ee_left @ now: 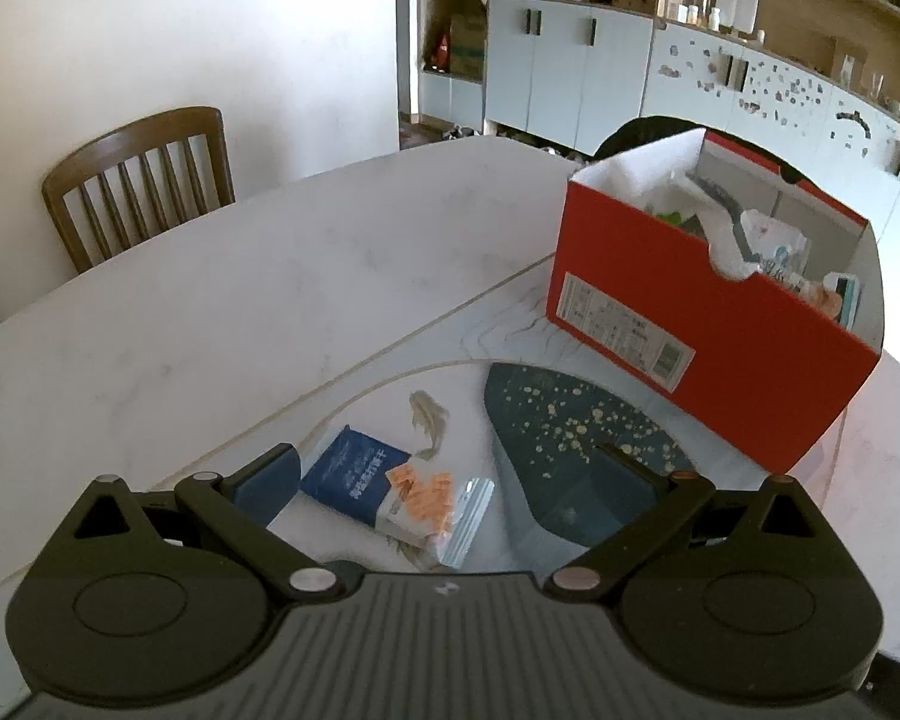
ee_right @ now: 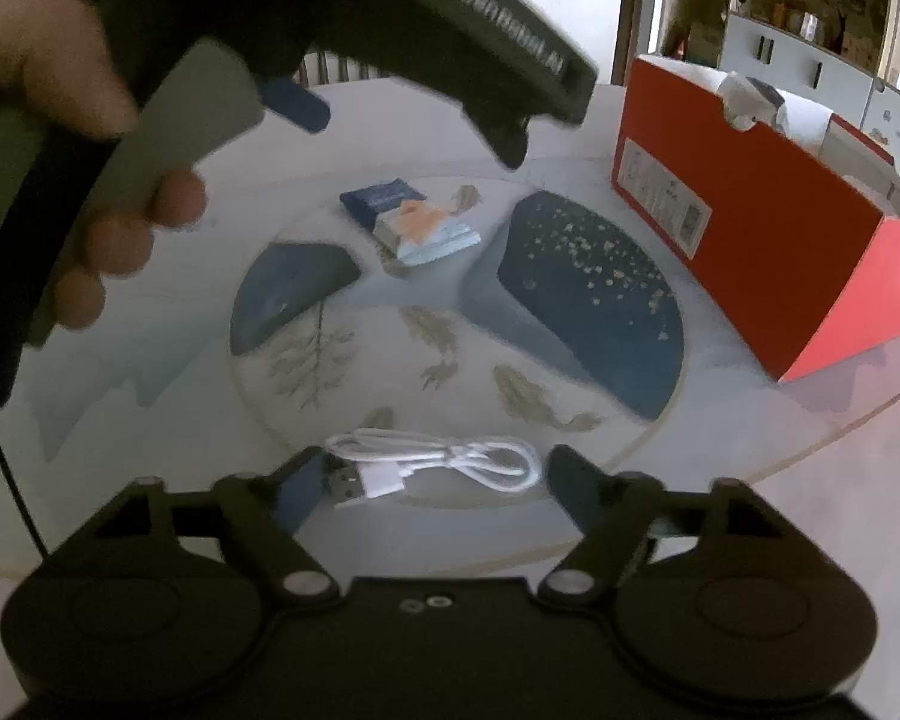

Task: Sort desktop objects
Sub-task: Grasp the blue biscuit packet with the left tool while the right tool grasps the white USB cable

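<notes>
A white USB cable [ee_right: 450, 459] lies coiled on the near edge of the round painted glass disc [ee_right: 354, 312]. My right gripper [ee_right: 435, 471] stands open around it, one finger on each side, and the pads are not pressing it. Farther back lies a blue packet with an orange-printed clear bag [ee_right: 411, 219]. My left gripper [ee_right: 402, 132] hovers above it, held by a hand [ee_right: 90, 192]. In the left wrist view the packet [ee_left: 384, 489] sits between the open fingers of the left gripper [ee_left: 444, 459], untouched. The red box [ee_left: 720, 330] stands to the right.
The red box [ee_right: 750, 210] is open-topped and holds several items, including a brush. The white table [ee_left: 240, 300] stretches away to the left, and a wooden chair [ee_left: 144, 180] stands at its far side. White cabinets [ee_left: 570, 72] line the back wall.
</notes>
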Tool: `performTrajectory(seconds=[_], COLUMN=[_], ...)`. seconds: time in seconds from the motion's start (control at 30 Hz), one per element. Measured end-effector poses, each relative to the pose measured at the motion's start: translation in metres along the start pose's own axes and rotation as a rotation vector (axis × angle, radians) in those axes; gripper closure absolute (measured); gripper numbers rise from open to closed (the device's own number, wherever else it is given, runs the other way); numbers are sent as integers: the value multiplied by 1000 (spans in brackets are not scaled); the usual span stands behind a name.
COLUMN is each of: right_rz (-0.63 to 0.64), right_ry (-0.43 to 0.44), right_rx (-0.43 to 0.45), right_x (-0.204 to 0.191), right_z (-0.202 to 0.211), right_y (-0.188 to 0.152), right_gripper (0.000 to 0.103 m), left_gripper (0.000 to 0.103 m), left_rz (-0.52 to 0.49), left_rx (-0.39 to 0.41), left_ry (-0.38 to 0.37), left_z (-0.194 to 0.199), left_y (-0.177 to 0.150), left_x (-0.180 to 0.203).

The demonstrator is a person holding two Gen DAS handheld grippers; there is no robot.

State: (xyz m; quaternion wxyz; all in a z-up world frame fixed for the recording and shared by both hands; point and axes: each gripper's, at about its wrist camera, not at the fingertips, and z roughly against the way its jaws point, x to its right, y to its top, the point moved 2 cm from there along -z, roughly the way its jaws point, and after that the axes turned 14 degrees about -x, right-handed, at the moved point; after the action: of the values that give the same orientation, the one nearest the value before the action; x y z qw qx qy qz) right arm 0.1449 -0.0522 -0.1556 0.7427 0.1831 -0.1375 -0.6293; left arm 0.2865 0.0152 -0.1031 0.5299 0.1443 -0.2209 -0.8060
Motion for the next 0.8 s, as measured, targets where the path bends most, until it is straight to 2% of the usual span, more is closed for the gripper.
performTrajectory(seconds=[0.27,0.43,0.5,0.7,0.8], right_rz=[-25,-59,-69,-51,-41], right_ry=[-18,-38,-42,-45,-42], right_rx=[-9,-18,-21,-24,-27], right_x=[29,53,60,69,73], right_z=[0,1,1,3,2], right_y=[-5,-10,-12,-12,-10], right_gripper=[34,36,37,42,44], left_gripper=[0,0,0,0,1], left_rz=[17,27,74,318,381], left_rx=[-15,-35,-60,-135,-175], left_ry=[11,48,45,6,10], left_z=[-13,-29,-34,-46,-54], left_y=[-7,-8,-7,10,15], left_x=[-2,-7,-12,-33,-34])
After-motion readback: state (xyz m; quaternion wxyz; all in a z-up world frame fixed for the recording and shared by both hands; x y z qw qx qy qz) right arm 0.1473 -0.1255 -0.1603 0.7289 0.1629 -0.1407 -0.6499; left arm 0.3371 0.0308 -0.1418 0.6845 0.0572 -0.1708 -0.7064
